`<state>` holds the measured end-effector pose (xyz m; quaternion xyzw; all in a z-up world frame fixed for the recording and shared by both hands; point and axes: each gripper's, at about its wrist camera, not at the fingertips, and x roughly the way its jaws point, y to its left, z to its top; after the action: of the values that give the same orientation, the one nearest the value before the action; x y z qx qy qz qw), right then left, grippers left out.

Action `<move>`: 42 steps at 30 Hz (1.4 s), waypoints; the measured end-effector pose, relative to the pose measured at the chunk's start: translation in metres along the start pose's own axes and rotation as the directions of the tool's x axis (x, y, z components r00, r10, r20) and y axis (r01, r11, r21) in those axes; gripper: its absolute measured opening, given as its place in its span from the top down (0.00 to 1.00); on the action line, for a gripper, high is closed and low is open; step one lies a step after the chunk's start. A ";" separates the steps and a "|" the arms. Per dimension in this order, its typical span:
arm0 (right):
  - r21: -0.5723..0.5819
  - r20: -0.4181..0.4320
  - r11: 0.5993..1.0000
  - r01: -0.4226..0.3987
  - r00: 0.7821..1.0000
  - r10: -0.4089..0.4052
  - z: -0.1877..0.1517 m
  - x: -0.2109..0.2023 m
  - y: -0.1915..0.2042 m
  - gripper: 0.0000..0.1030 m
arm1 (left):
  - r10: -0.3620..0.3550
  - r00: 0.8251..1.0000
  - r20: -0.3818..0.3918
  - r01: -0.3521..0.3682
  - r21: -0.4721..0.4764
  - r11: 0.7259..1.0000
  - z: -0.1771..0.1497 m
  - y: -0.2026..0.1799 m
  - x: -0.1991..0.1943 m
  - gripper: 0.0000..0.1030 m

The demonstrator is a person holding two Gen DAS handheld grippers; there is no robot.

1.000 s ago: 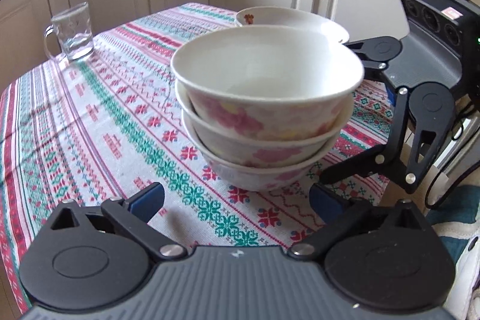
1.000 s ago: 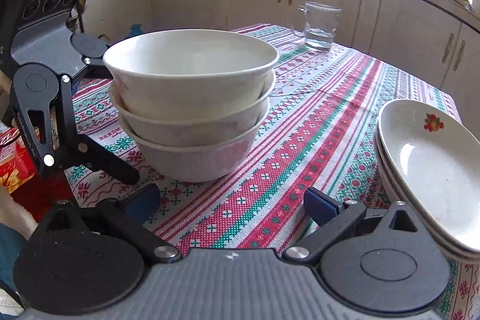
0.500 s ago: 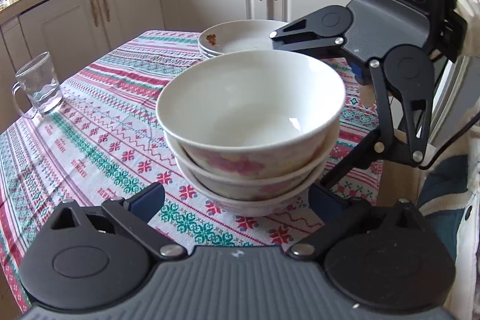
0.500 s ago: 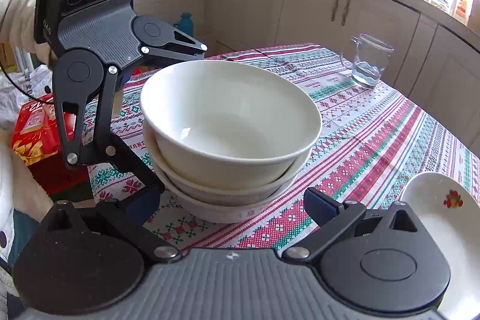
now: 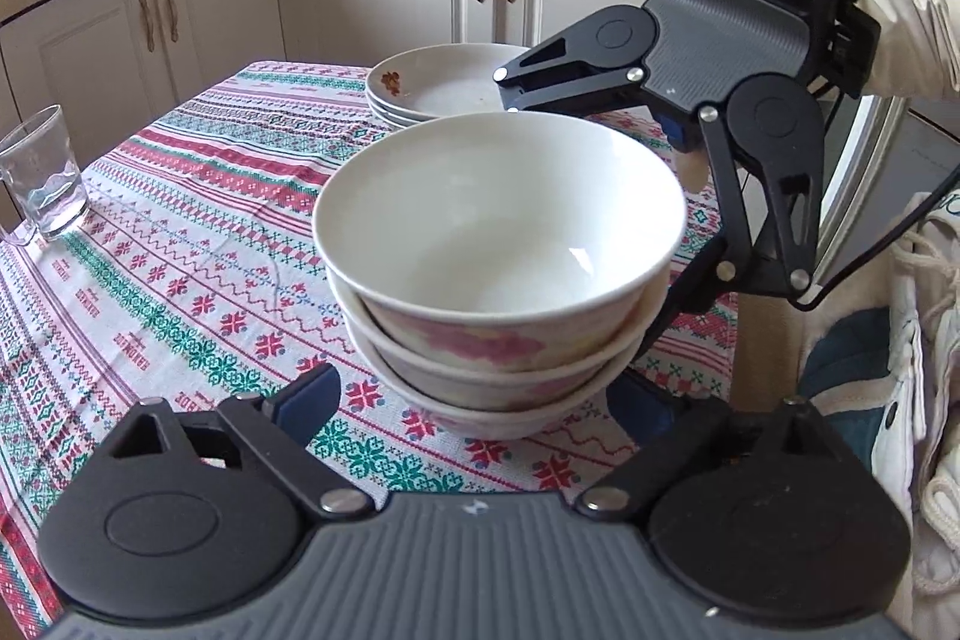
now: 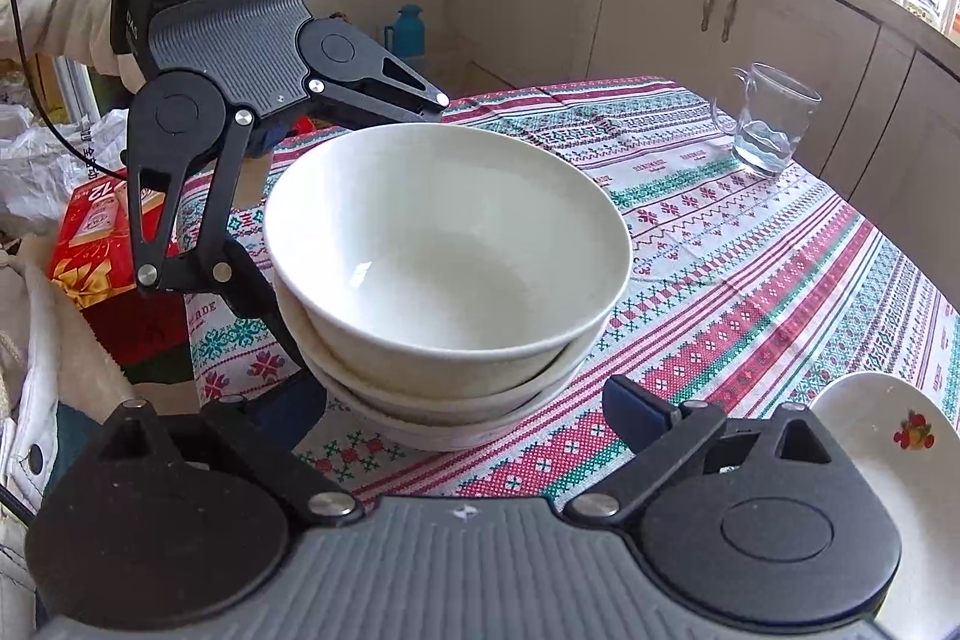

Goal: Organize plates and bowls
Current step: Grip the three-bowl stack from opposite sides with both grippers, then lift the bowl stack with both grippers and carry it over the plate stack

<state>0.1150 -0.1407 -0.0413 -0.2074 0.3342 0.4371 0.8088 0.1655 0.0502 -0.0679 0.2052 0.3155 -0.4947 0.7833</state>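
Note:
Three white bowls with pink flowers stand nested in one stack (image 5: 498, 340) on the patterned tablecloth (image 5: 180, 250). My left gripper (image 5: 474, 400) straddles the foot of the stack. Its jaws are closing, and a gap still shows at the left pad (image 5: 312, 394). From the opposite side my right gripper (image 6: 465, 412) straddles the same stack (image 6: 444, 244). Its jaws are closing too, and the right pad (image 6: 636, 412) stands clear of the bowls. Each gripper's far fingers are hidden behind the bowls. A pile of shallow white plates (image 5: 444, 82) sits beyond the stack.
A glass mug (image 5: 45, 184) with some water stands near the table's far left edge. The plates (image 6: 888, 448) lie close to my right gripper's right side. A red box (image 6: 90, 244) and bags sit beside the table. Cabinets ring the room. A sleeve (image 5: 912, 22) holds each gripper.
Both grippers have rolled and tipped, so each view now looks down into the top bowl. Both pairs of fingers have drawn in a little around the stack. The bowls have not moved.

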 end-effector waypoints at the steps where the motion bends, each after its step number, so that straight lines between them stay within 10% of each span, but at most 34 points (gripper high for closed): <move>1: 0.001 -0.002 1.000 -0.007 1.000 0.007 0.000 0.001 -0.001 0.04 | -0.003 1.000 -0.001 0.003 0.000 1.000 0.001 0.000 0.000 0.09; 42: 0.003 -0.070 0.996 -0.087 0.994 0.087 0.012 0.008 -0.009 0.12 | -0.039 0.999 -0.035 0.042 0.079 0.996 0.015 -0.004 0.000 0.18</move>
<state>0.1298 -0.1335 -0.0383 -0.2078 0.3711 0.4643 0.7768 0.1666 0.0392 -0.0573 0.2381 0.3127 -0.5191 0.7590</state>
